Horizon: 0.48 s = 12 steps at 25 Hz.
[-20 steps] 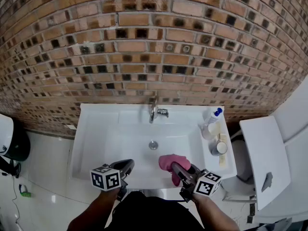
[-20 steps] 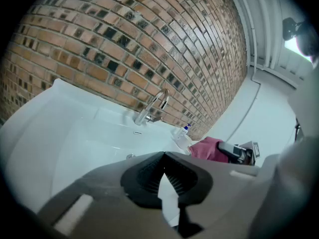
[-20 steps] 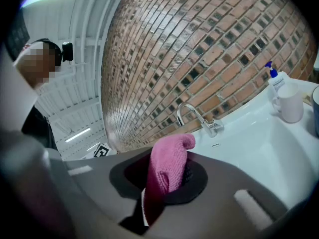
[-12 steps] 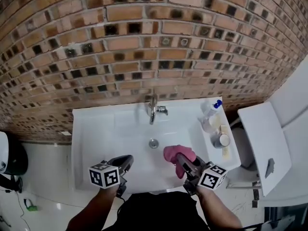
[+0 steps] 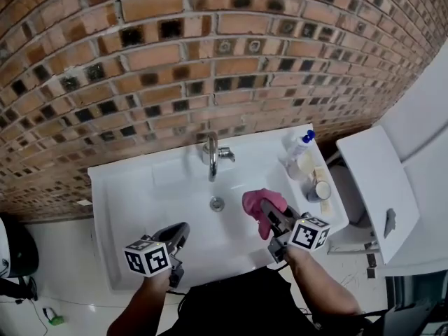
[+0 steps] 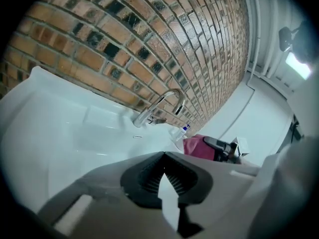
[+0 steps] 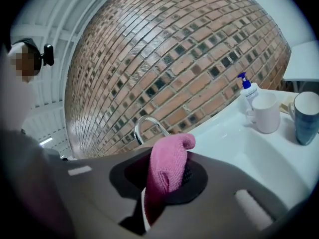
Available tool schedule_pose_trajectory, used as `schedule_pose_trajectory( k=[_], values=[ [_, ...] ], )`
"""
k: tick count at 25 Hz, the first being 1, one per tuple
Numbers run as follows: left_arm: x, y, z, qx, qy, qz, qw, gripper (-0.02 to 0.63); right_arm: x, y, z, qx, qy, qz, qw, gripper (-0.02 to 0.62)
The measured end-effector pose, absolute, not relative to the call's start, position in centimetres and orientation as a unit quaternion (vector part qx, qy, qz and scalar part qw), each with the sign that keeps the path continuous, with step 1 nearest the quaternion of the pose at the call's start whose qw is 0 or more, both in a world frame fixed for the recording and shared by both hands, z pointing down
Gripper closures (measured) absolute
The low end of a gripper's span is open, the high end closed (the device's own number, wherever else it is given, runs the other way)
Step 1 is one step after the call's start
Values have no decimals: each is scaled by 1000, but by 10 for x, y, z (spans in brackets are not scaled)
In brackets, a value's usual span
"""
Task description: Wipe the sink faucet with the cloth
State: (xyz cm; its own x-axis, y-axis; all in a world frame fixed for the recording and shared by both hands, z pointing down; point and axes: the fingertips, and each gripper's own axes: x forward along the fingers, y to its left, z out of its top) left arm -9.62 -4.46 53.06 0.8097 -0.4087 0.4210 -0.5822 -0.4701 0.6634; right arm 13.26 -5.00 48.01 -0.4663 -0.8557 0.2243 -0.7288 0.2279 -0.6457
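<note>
A chrome faucet (image 5: 212, 154) stands at the back of the white sink (image 5: 133, 194), against the brick wall. My right gripper (image 5: 267, 208) is shut on a pink cloth (image 5: 259, 203) and hangs over the basin's right side, short of the faucet. In the right gripper view the cloth (image 7: 169, 166) bunches between the jaws, with the faucet (image 7: 147, 126) behind it. My left gripper (image 5: 182, 229) is shut and holds nothing, over the sink's front part. The left gripper view shows the faucet (image 6: 164, 106) ahead and the cloth (image 6: 197, 147) to the right.
On the sink's right ledge stand a pump bottle (image 5: 299, 145), a white mug (image 5: 305, 166) and a grey mug (image 5: 322, 190). A white toilet tank (image 5: 371, 187) is to the right. A drain (image 5: 218, 204) lies mid-basin. A dark bin (image 5: 10, 257) sits on the floor left.
My right gripper has carried the pink cloth farther over the basin toward the faucet. The left gripper has stayed near the sink's front. The head view has tilted.
</note>
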Motion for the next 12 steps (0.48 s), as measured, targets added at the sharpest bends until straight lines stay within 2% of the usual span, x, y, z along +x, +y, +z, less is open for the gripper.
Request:
schedule_pose_trajectory(
  k=[12],
  values=[
    [-100, -48, 553, 804, -367, 71, 463, 602, 165, -181, 515, -504, 779, -368, 63, 548]
  ],
)
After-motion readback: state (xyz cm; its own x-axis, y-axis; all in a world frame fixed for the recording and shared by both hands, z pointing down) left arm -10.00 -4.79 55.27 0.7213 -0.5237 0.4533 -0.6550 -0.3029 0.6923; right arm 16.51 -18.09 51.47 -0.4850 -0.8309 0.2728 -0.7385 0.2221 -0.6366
